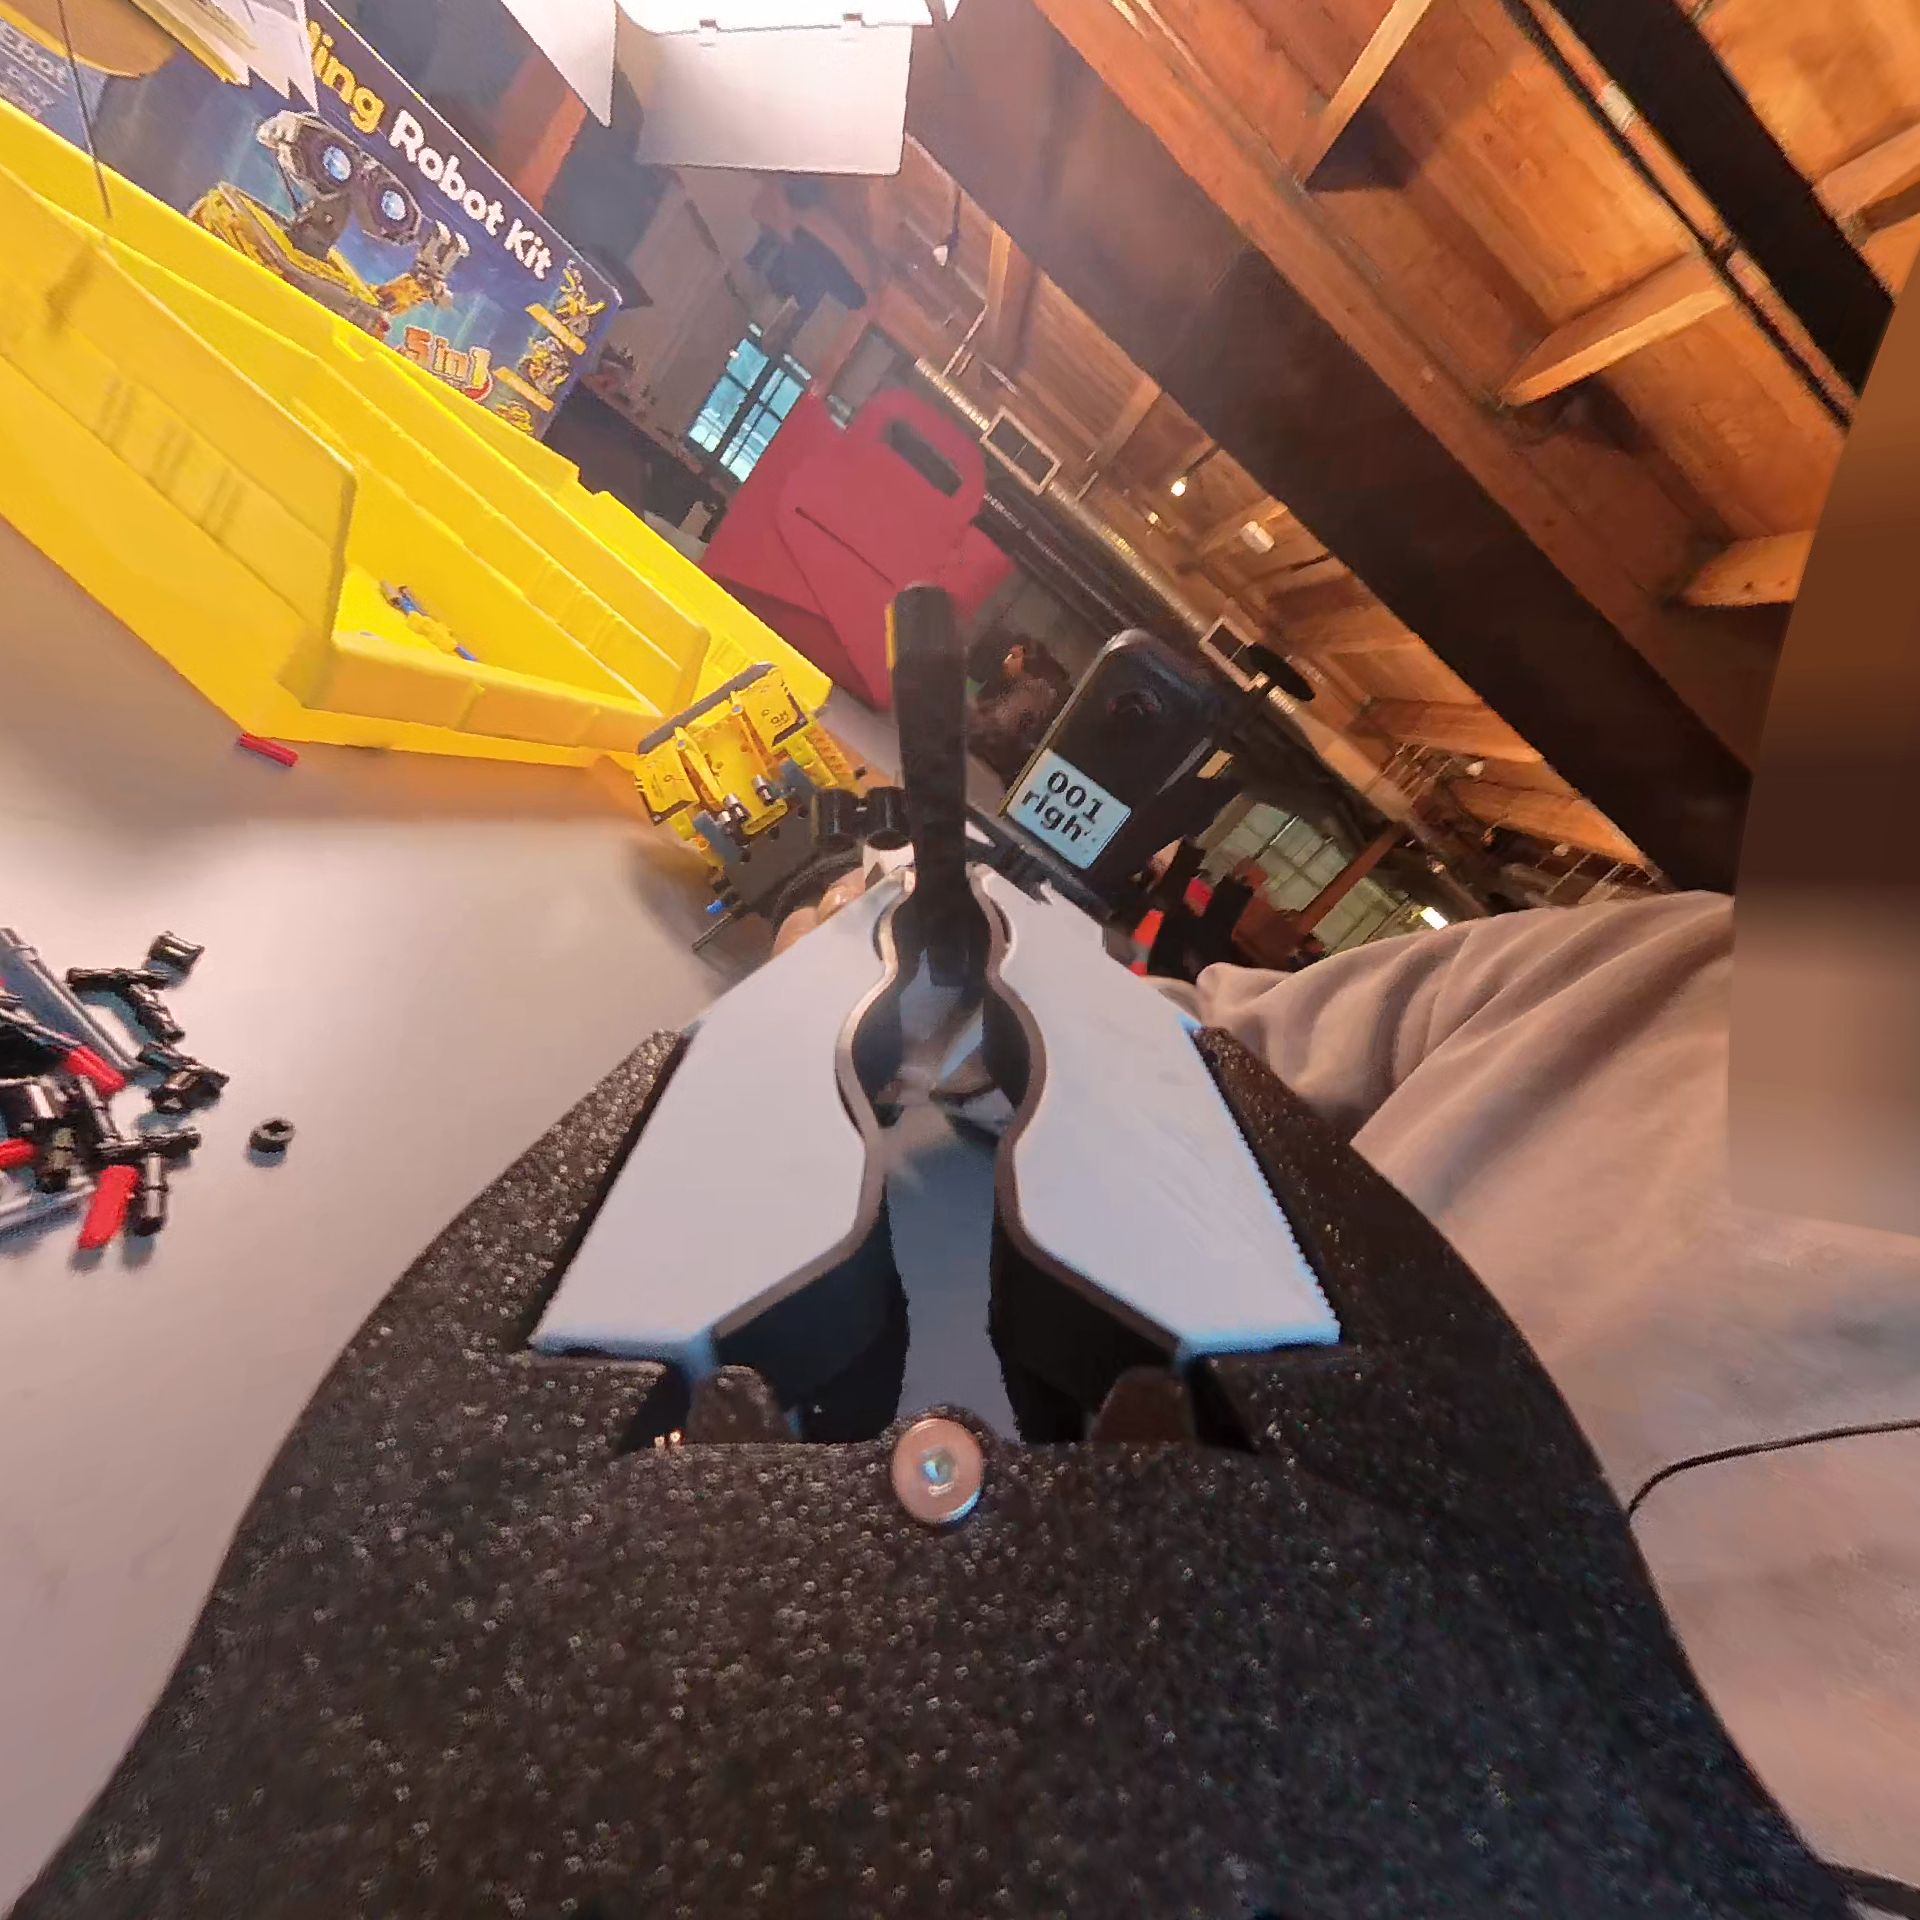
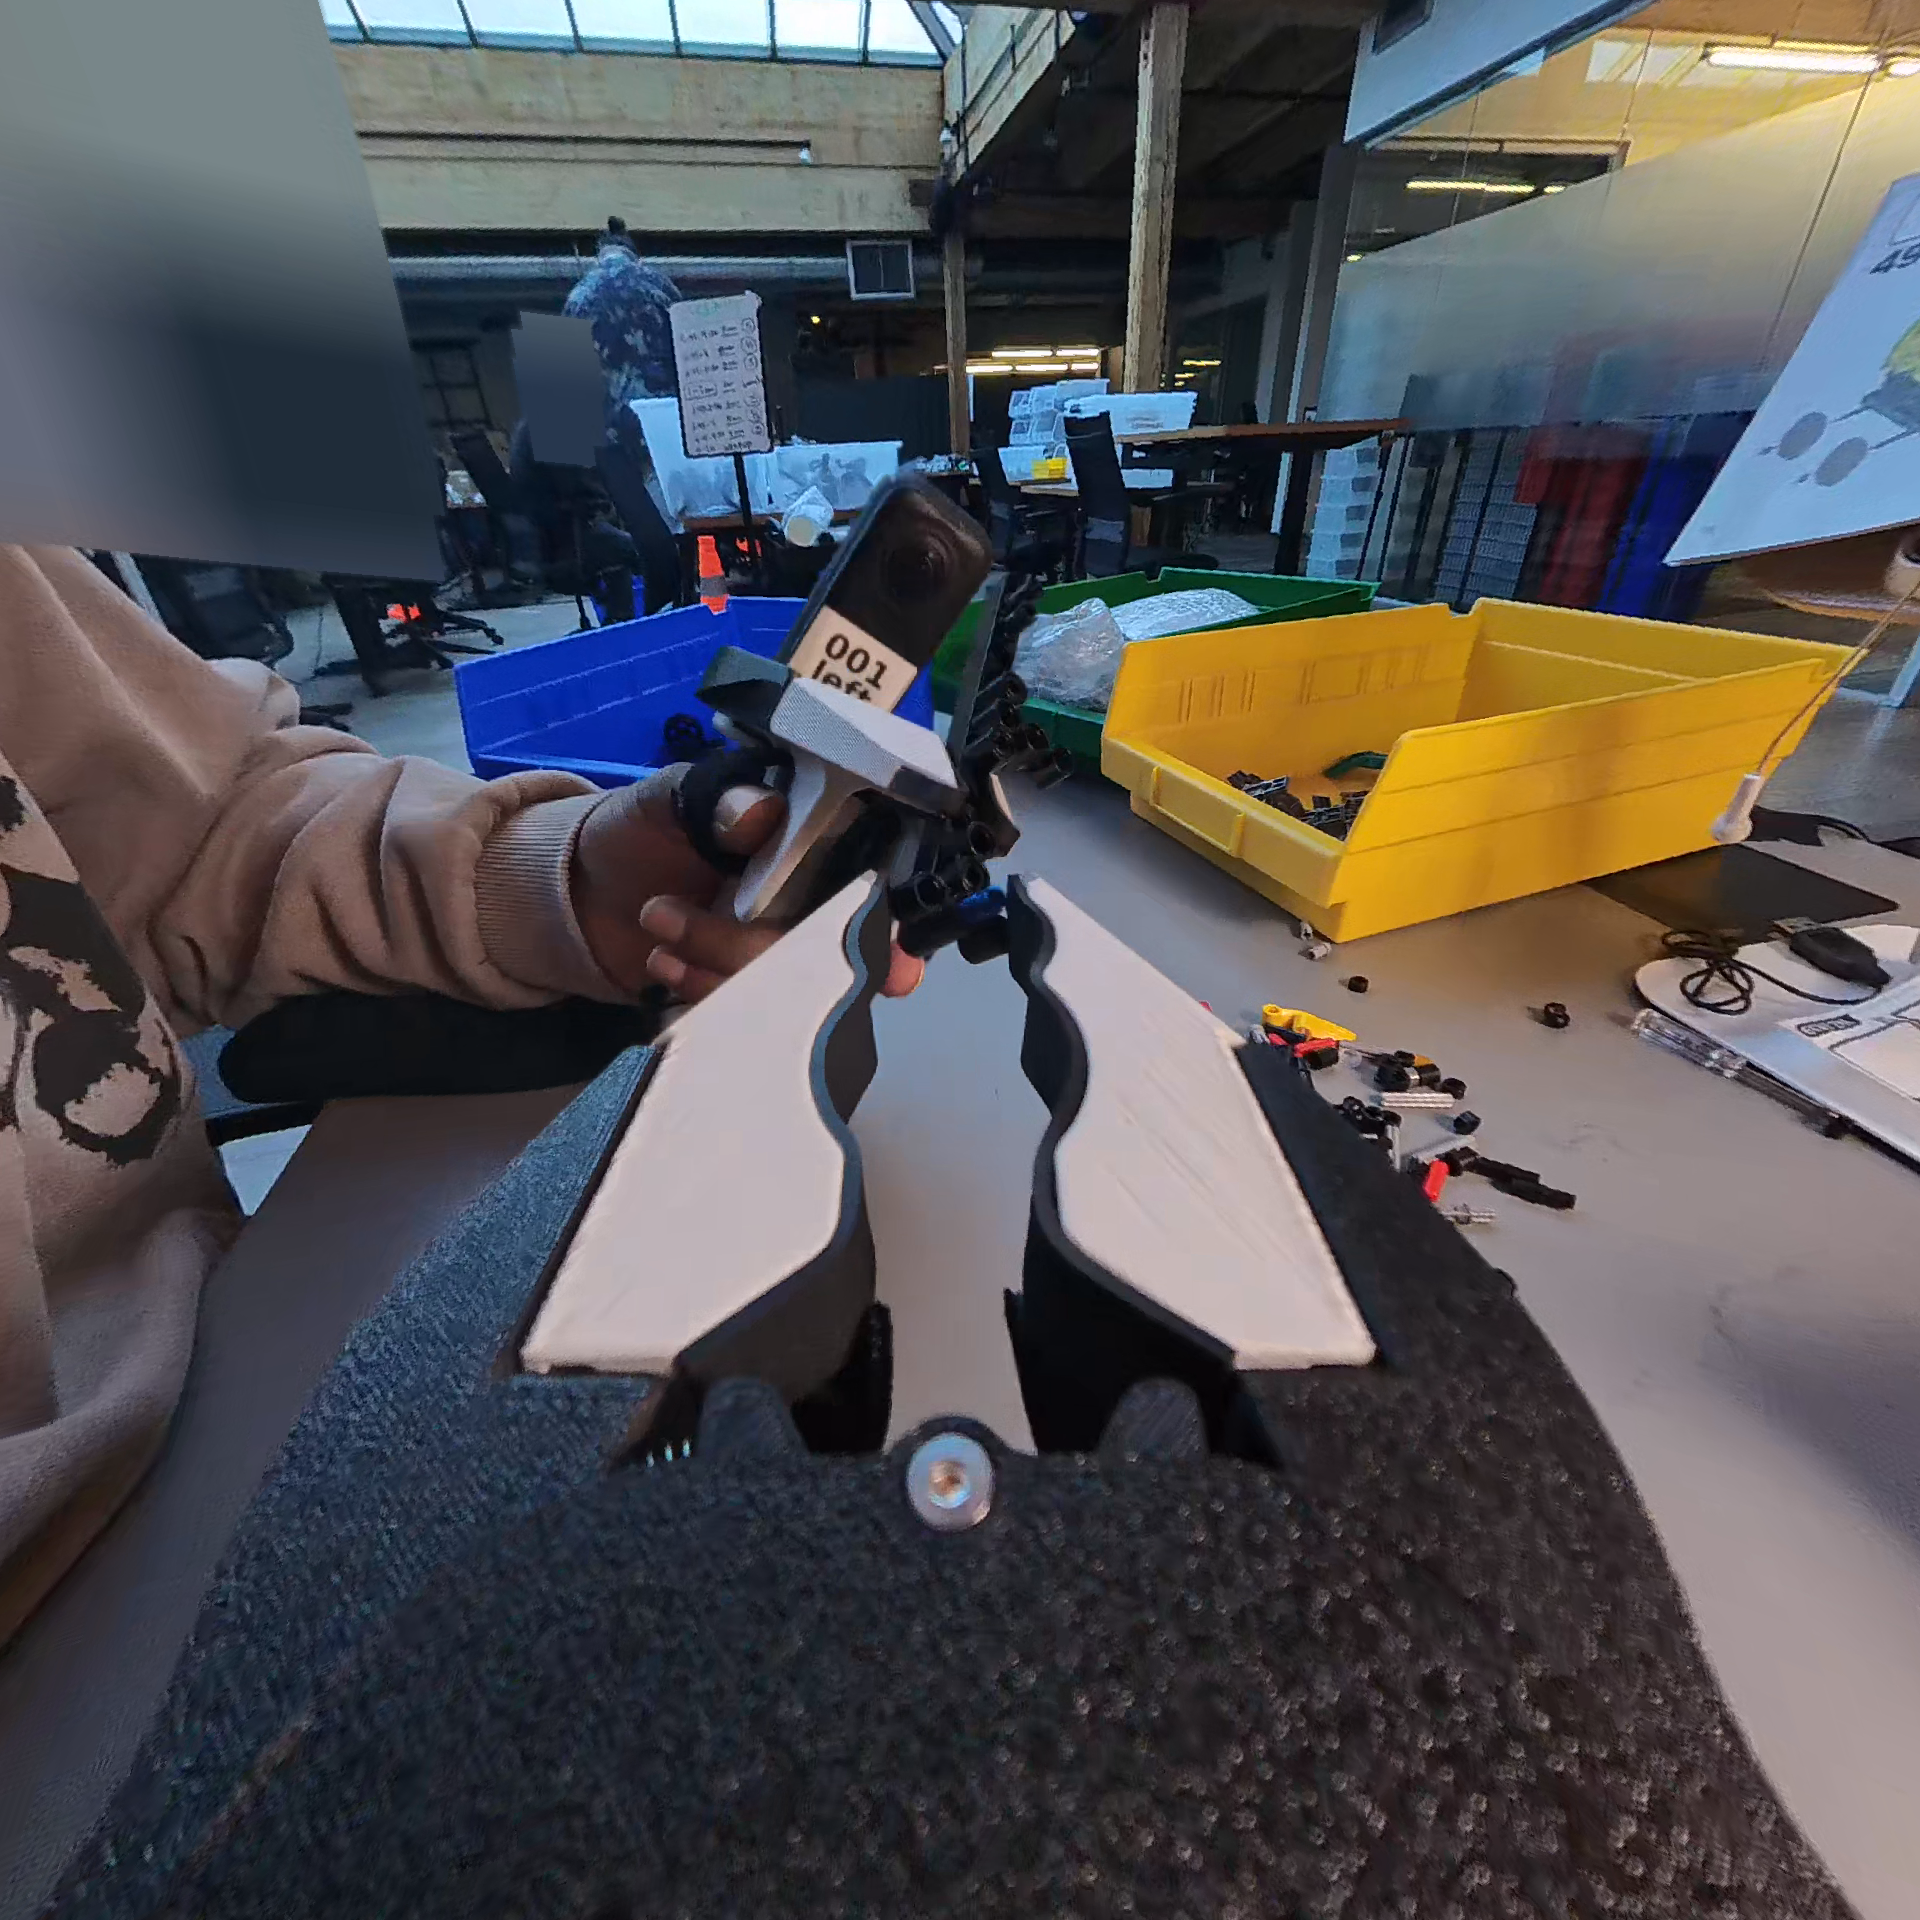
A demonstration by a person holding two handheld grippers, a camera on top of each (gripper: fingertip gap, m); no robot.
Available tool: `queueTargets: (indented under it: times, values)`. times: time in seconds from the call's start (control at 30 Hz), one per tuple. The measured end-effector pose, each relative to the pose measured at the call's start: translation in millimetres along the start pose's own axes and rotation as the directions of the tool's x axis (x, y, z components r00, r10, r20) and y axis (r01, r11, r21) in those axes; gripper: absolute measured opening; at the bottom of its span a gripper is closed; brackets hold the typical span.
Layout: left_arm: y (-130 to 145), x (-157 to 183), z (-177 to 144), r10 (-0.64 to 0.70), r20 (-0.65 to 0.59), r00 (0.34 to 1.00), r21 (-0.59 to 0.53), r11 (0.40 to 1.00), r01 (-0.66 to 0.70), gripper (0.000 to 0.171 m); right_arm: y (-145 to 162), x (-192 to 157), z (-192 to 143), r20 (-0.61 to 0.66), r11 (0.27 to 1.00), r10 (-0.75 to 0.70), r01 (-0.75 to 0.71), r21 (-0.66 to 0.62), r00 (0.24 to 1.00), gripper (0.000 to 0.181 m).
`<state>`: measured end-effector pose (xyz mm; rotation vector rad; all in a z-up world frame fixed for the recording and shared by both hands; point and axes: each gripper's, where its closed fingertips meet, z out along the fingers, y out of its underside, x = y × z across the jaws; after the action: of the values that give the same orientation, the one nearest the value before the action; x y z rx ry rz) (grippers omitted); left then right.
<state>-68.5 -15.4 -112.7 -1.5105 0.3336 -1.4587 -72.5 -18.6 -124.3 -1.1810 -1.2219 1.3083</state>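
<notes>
**Two hand-held grippers meet over a black beam**

Here the left hand-held gripper has its two grey fingers drawn together on a long black beam, a studded building piece that stands up out of the fingertips and tilts slightly. In the right wrist view the same left hand-held gripper shows farther off, gripped by a person's hand in a beige sleeve, with the black beam rising beside its camera.

The right hand-held gripper has its fingers apart, with bare grey bench visible in the gap. Its tips sit on either side of the lower end of the beam, where a small blue piece shows; whether they touch it cannot be told.

On the bench, to the right of that gripper, lies a scatter of small black, red and grey parts. Farther back stands a yellow bin with a few dark pieces in it, then a green bin holding crumpled clear wrap and a blue bin.

The left wrist view shows a partly built yellow model just beyond the fingertips, a yellow tray behind it, and a printed kit box leaning at the back.
</notes>
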Motion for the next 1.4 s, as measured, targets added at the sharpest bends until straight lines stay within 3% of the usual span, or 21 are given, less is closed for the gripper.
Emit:
queueTargets:
  times: [0.17, 0.3, 0.43, 0.47, 0.53, 0.7, 0.73, 0.77, 0.83, 1.07, 1.27, 1.4]
  values:
    - [12, 4, 2, 0.264, 0.078, 0.961, -0.132, 0.958, -0.253, 0.007, 9, -6, -4, 0.067, 0.992, -0.096, 0.101, -0.080, 0.993, 0.028]
    - [20, 6, 3, 0.370, 0.074, 0.926, -0.197, 0.916, -0.350, 0.007, 18, -6, -7, 0.111, 0.985, -0.059, 0.075, -0.153, 0.992, 0.045]
    - [27, 7, 3, 0.439, 0.054, 0.897, -0.242, 0.877, -0.414, 0.007, 34, -13, -9, 0.173, 0.961, -0.032, 0.078, -0.264, 0.984, 0.037]
    - [29, 7, 3, 0.453, 0.045, 0.890, -0.252, 0.867, -0.429, 0.007, 37, -15, -10, 0.185, 0.956, -0.033, 0.085, -0.280, 0.982, 0.026]
    - [31, 8, 2, 0.485, 0.033, 0.874, -0.265, 0.847, -0.460, 0.007, 39, -16, -11, 0.186, 0.954, -0.043, 0.095, -0.283, 0.982, 0.021]
    - [35, 6, 1, 0.561, 0.035, 0.827, -0.295, 0.797, -0.527, 0.011, 36, -19, -9, 0.192, 0.964, -0.026, 0.075, -0.256, 0.981, 0.020]
    - [37, 5, 1, 0.571, 0.034, 0.820, -0.309, 0.786, -0.535, 0.014, 33, -20, -8, 0.194, 0.968, -0.017, 0.065, -0.241, 0.981, 0.017]
    - [39, 5, 1, 0.576, 0.030, 0.817, -0.313, 0.782, -0.539, 0.014, 31, -19, -9, 0.188, 0.972, -0.019, 0.062, -0.227, 0.982, 0.003]
    - [40, 6, 1, 0.570, 0.016, 0.822, -0.318, 0.782, -0.536, 0.008, 29, -20, -10, 0.189, 0.974, -0.032, 0.073, -0.216, 0.981, 0.001]
    - [49, 4, 0, 0.581, -0.009, 0.814, -0.377, 0.752, -0.541, 0.008, 36, -23, -10, 0.211, 0.959, -0.022, 0.080, -0.271, 0.977, 0.040]
    - [59, -1, 0, 0.622, -0.020, 0.783, -0.432, 0.701, -0.568, 0.007, 32, -23, -15, 0.226, 0.955, -0.064, 0.125, -0.269, 0.972, 0.023]
    - [55, -2, 0, 0.640, -0.004, 0.768, -0.417, 0.697, -0.583, 0.007, 31, -21, -13, 0.203, 0.953, -0.095, 0.148, -0.264, 0.974, 0.022]
